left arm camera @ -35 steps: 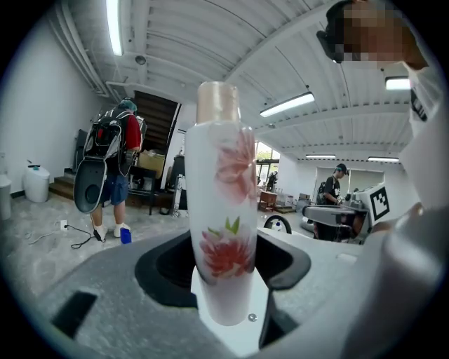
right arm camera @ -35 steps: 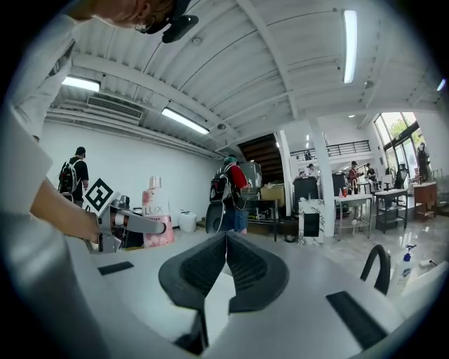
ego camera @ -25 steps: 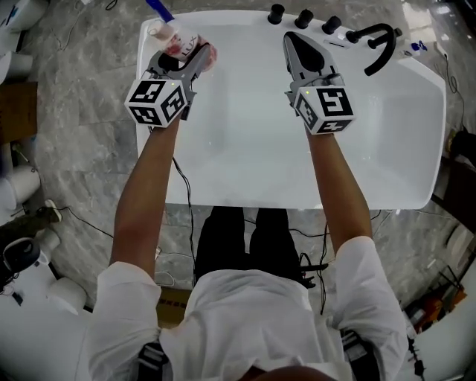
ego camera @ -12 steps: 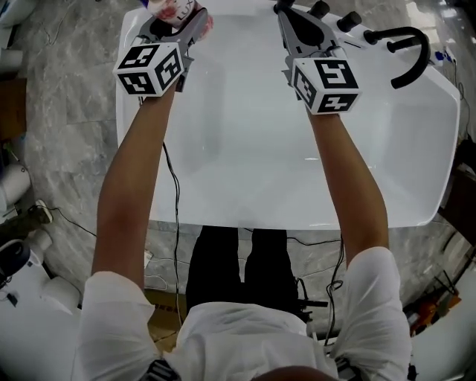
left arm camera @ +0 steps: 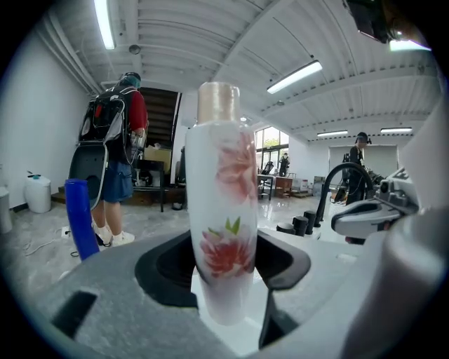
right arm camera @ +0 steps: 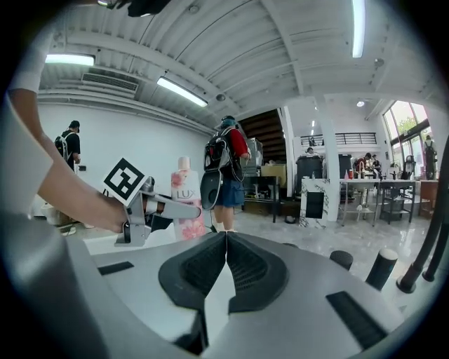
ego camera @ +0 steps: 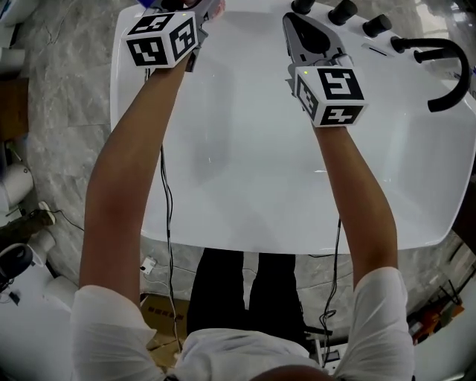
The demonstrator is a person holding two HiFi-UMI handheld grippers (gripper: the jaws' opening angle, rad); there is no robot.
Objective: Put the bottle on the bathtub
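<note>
A white bottle [left arm camera: 223,203] with pink flowers and a pale cap stands upright between the jaws of my left gripper [left arm camera: 224,277], which is shut on its lower body. In the head view this gripper [ego camera: 199,7] sits at the far left corner of the white bathtub [ego camera: 238,156], and the bottle is almost cut off by the top edge. The right gripper view shows the bottle [right arm camera: 185,203] from the side, with a LUX label. My right gripper [ego camera: 296,21] hovers over the tub's far side, shut and empty, its jaws pressed together [right arm camera: 226,237].
Black knobs [ego camera: 342,11] and a curved black faucet [ego camera: 446,71] stand on the tub's far right rim. A blue object [left arm camera: 81,217] stands by the far left corner. A person with a backpack [left arm camera: 112,154] stands beyond the tub. Cables lie on the marble floor [ego camera: 67,111].
Both grippers have moved forward across the tub toward its far rim. The left one carried the bottle to the far left corner, now nearly out of the head view.
</note>
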